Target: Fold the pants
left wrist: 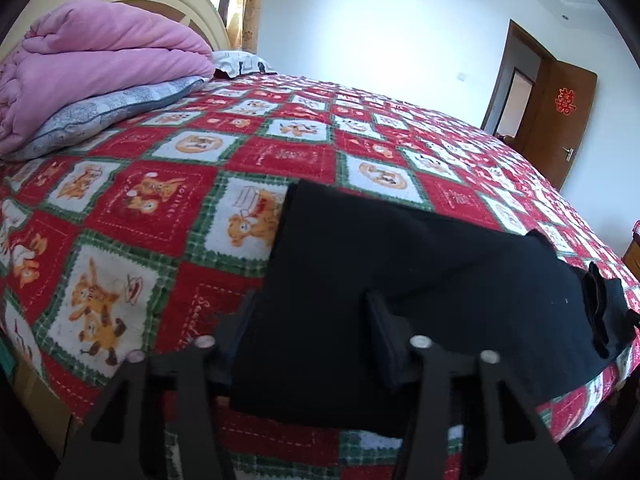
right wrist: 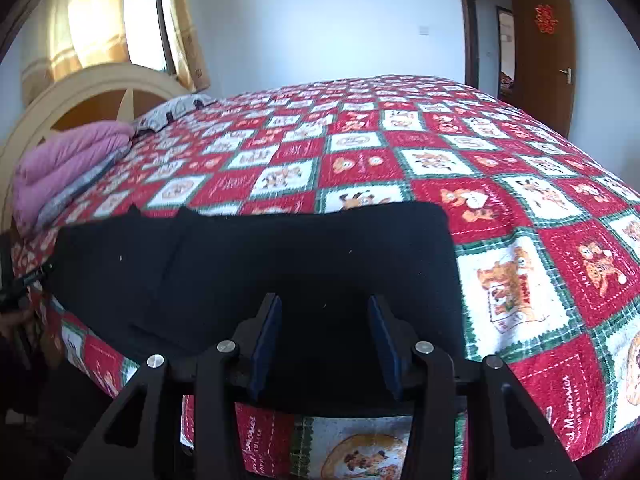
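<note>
Black pants (left wrist: 400, 264) lie folded flat near the front edge of the bed; they also show in the right wrist view (right wrist: 256, 264). My left gripper (left wrist: 312, 320) is open at the pants' left end, its fingers straddling the cloth edge. My right gripper (right wrist: 324, 312) is open over the pants' right part, blue pads apart with only flat cloth beneath. The right gripper shows at the pants' far end in the left wrist view (left wrist: 604, 308).
The bed has a red, white and green cartoon quilt (left wrist: 192, 184). A folded pink blanket (left wrist: 92, 60) on a grey pillow (left wrist: 116, 108) sits by the cream headboard (right wrist: 80, 96). A brown door (right wrist: 540, 52) stands open beyond the bed.
</note>
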The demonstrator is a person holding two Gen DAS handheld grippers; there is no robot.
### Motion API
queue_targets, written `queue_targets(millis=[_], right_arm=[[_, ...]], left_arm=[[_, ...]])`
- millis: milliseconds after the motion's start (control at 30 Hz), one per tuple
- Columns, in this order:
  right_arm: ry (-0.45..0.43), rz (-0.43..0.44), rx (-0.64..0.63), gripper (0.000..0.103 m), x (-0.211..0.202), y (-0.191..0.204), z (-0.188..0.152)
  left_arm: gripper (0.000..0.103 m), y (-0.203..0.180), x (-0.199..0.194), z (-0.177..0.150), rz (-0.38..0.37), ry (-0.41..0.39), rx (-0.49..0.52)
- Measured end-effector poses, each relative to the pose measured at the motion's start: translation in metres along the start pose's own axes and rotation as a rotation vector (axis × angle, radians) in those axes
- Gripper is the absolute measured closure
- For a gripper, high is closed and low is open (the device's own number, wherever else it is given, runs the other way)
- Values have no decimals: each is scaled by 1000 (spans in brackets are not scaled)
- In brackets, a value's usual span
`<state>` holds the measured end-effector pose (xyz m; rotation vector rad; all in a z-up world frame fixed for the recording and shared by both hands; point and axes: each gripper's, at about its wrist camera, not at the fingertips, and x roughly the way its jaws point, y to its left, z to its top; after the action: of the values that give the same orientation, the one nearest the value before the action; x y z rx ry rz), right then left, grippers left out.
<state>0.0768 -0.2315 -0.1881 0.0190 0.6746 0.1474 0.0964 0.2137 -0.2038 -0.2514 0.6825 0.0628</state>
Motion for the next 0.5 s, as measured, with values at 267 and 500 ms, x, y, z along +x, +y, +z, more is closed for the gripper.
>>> queue_targets(millis=[267, 500], right_arm=[[-45, -14, 126, 56, -10, -29, 8], [-58, -13, 170, 56, -11, -36, 9]], left_arm=[[80, -9, -25, 19, -110, -30, -76], [80, -18, -44, 31, -183, -64, -148]])
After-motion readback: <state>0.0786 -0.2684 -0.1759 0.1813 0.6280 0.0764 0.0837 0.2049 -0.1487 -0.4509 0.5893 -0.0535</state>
